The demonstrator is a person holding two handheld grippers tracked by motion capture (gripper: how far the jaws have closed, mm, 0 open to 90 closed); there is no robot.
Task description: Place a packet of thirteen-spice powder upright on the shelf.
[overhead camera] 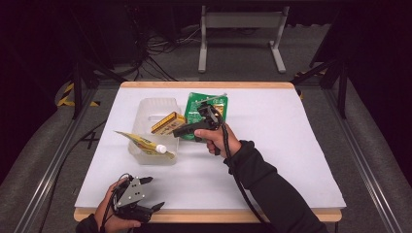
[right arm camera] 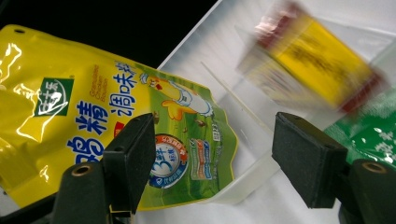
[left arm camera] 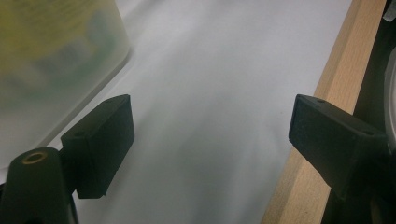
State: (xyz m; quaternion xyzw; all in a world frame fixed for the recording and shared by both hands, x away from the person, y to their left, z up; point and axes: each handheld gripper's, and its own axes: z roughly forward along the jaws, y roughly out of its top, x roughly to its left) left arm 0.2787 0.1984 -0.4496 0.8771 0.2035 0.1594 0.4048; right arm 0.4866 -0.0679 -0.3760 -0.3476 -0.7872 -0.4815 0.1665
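A clear plastic bin (overhead camera: 145,108) stands left of the table's middle. A yellow seasoning pouch (overhead camera: 138,141) with a white cap leans over its left front rim, and a yellow box (overhead camera: 167,122) lies inside. A green packet (overhead camera: 204,104) lies on the table right of the bin. My right gripper (overhead camera: 179,131) points left at the bin's right side, open, nothing between its jaws. The right gripper view shows the pouch (right arm camera: 93,107), the blurred box (right arm camera: 313,60), the green packet (right arm camera: 373,130) and the right gripper (right arm camera: 215,135). My left gripper (overhead camera: 154,192) rests open near the front left edge.
The white table top (overhead camera: 277,145) has a wooden front edge (left arm camera: 327,116). In the left gripper view, the left gripper (left arm camera: 210,107) stands over bare white surface, with the bin (left arm camera: 56,56) blurred at upper left. A metal stand (overhead camera: 240,22) is on the floor beyond the table.
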